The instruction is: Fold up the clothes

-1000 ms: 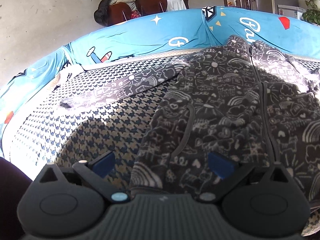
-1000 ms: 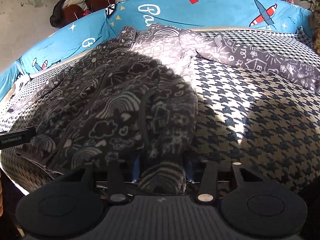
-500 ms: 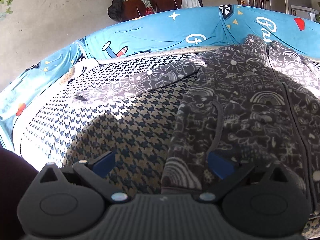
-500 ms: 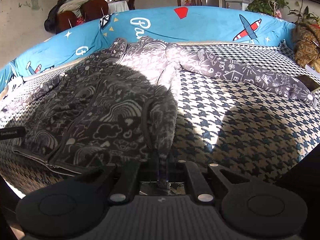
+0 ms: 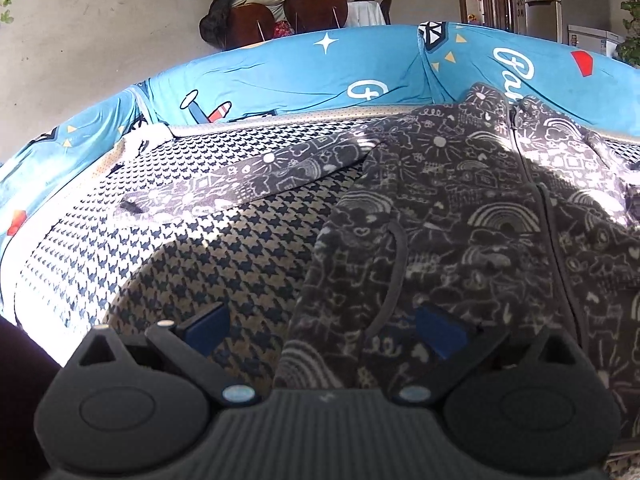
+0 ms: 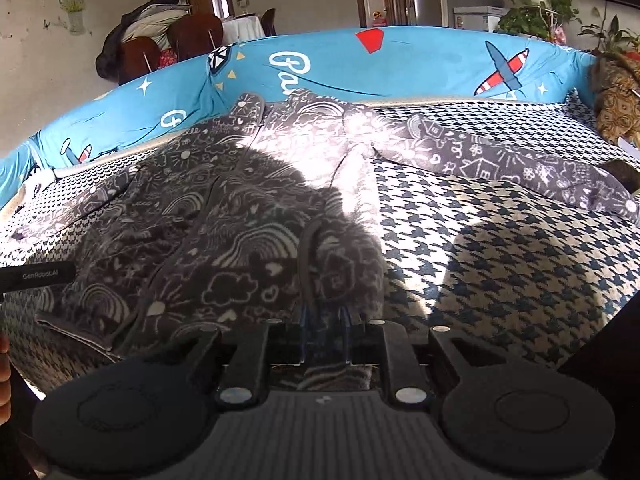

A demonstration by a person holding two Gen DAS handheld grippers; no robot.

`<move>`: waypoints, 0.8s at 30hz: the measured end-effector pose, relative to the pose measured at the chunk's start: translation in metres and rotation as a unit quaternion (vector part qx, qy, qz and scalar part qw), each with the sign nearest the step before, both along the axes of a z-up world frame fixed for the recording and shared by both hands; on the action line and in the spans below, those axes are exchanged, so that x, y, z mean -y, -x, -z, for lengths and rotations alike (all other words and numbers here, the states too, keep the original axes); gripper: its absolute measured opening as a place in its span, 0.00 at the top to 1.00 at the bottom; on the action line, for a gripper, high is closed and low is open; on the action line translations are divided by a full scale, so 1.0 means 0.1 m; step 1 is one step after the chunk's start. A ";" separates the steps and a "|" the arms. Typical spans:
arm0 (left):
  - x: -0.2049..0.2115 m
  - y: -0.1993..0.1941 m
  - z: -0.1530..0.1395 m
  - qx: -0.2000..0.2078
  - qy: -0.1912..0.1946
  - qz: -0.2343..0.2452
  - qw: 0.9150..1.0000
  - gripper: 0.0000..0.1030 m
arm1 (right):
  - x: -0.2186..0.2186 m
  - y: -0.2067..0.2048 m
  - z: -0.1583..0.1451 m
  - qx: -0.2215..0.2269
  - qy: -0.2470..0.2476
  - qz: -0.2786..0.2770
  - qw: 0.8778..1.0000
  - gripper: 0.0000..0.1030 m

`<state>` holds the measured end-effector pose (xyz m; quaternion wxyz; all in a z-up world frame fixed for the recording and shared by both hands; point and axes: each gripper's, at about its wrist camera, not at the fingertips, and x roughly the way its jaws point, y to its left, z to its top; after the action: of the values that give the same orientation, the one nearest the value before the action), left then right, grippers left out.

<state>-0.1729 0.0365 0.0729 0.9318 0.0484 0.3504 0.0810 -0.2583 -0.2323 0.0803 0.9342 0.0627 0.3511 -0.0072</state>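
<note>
A dark grey zip jacket (image 5: 440,220) with white doodle print lies flat, front up, on the sofa seat, its sleeves spread to either side. My left gripper (image 5: 320,320) hovers open just above the jacket's bottom left corner, the left pad over bare seat and the right pad over fabric. My right gripper (image 6: 326,316) has the jacket's (image 6: 240,248) bottom right hem pinched between its narrow-set blue pads, and the jaws are opening slightly. The hem rises in a ridge toward that gripper. The left gripper's body (image 6: 36,276) shows at the left edge of the right wrist view.
A houndstooth cover (image 5: 200,260) spreads over the seat, and a blue printed backrest (image 5: 280,76) runs behind it. The right sleeve (image 6: 500,164) stretches toward a brown patterned cushion (image 6: 616,108). Chairs, a fridge and plants stand beyond the sofa.
The right gripper's jaws narrowed from wide around the hem to a pinch on it and rose a little, lifting the fabric. The left gripper stayed open.
</note>
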 end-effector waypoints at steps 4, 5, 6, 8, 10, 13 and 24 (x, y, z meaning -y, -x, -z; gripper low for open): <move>0.04 -0.09 0.00 -0.009 0.021 0.006 1.000 0.00 | -0.11 -0.09 0.02 -0.008 0.008 -0.018 1.000 0.76; 0.05 -0.11 0.02 -0.012 0.024 0.008 1.000 0.00 | -0.14 -0.11 0.03 -0.010 0.010 -0.022 1.000 0.76; 0.06 -0.12 0.04 -0.015 0.023 0.009 1.000 0.00 | -0.16 -0.13 0.04 -0.012 0.010 -0.027 1.000 0.75; 0.08 -0.15 0.08 -0.023 0.021 0.010 0.999 0.00 | -0.21 -0.19 0.05 -0.017 0.010 -0.038 0.999 0.75; 0.08 -0.18 0.15 -0.040 0.022 0.008 0.999 0.00 | -0.26 -0.24 0.05 -0.018 0.012 -0.050 0.999 0.74; 0.04 -0.19 0.25 -0.058 0.034 0.002 0.998 0.00 | -0.38 -0.31 0.06 -0.021 0.022 -0.066 0.997 0.67; -0.03 -0.11 0.31 -0.059 0.056 -0.005 0.997 0.00 | -0.50 -0.30 0.22 -0.039 0.038 -0.082 0.995 0.59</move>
<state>-0.1619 0.0394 0.0416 0.9104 -0.0015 0.4088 0.0632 -0.2282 -0.1827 0.0587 0.9189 -0.0020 0.3908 0.0534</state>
